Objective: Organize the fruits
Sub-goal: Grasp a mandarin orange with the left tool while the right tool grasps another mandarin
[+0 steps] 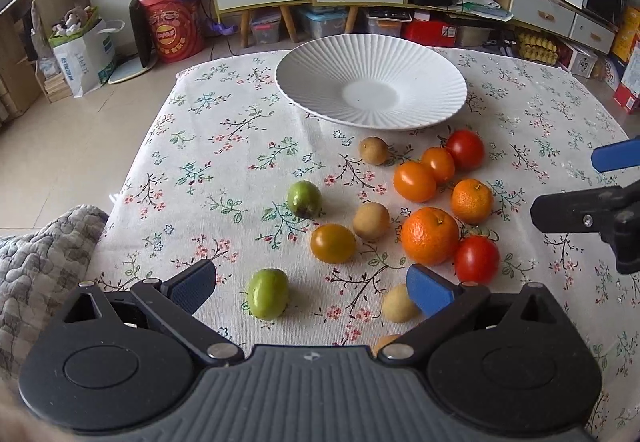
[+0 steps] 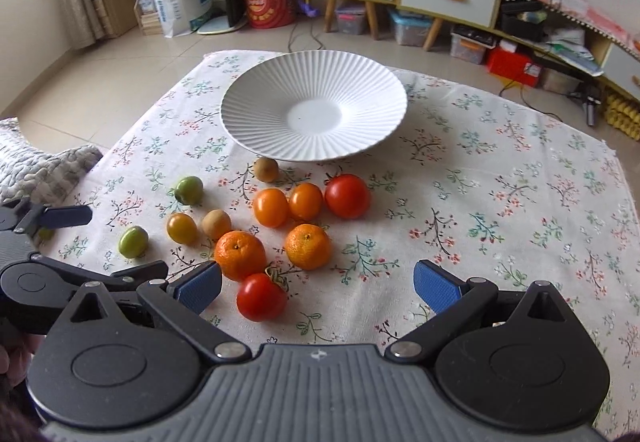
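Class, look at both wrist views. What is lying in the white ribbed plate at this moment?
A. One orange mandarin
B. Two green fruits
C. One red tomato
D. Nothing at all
D: the white ribbed plate shows only its bare centre, while every fruit, including the red tomato, sits on the floral tablecloth.

Fruits [image 2: 240, 256] before bare plate [image 2: 256, 101]

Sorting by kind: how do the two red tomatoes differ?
The near tomato shows a dried green stem on top; the far tomato shows none. The near one sits beside the big orange, the far one nearer the plate. Both are red, round and glossy.
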Motion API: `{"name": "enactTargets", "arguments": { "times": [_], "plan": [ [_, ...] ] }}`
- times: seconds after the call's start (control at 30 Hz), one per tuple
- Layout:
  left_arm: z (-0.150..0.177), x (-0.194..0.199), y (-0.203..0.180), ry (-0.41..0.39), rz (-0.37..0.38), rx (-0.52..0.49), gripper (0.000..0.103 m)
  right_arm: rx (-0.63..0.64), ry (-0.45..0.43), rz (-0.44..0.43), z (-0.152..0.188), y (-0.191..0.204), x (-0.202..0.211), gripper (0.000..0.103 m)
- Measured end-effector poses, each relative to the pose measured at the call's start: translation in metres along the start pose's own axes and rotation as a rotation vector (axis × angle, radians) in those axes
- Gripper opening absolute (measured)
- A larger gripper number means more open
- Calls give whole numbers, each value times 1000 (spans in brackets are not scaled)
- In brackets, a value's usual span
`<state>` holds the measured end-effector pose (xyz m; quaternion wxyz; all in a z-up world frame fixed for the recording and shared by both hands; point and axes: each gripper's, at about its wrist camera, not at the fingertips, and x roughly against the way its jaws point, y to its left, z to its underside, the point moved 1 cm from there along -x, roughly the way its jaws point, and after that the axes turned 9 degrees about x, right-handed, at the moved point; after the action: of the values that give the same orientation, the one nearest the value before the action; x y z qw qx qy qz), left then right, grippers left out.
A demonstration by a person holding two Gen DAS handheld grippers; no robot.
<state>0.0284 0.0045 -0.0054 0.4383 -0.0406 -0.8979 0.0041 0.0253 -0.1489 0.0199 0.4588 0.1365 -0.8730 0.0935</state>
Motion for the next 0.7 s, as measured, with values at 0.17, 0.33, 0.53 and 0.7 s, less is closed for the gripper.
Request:
{"name": "enactTargets", "arguments": {
  "times": [0.17,0.33,0.53,0.7],
  "plan": [
    [0,-5,-5,17,115,8,100,-73,-1,-81,1,-13,-13,100],
    [-1,-11,-11,8,217,12,84,-294,83,-201,7,-36,-40,81],
    [-2,-22,-15,16,273,26,65,-425,101,-244,3,-54,-51,69],
    [-7,-26,-19,32,329,43,48,-422,99,-240,-1,-51,-56,59]
  ]
}}
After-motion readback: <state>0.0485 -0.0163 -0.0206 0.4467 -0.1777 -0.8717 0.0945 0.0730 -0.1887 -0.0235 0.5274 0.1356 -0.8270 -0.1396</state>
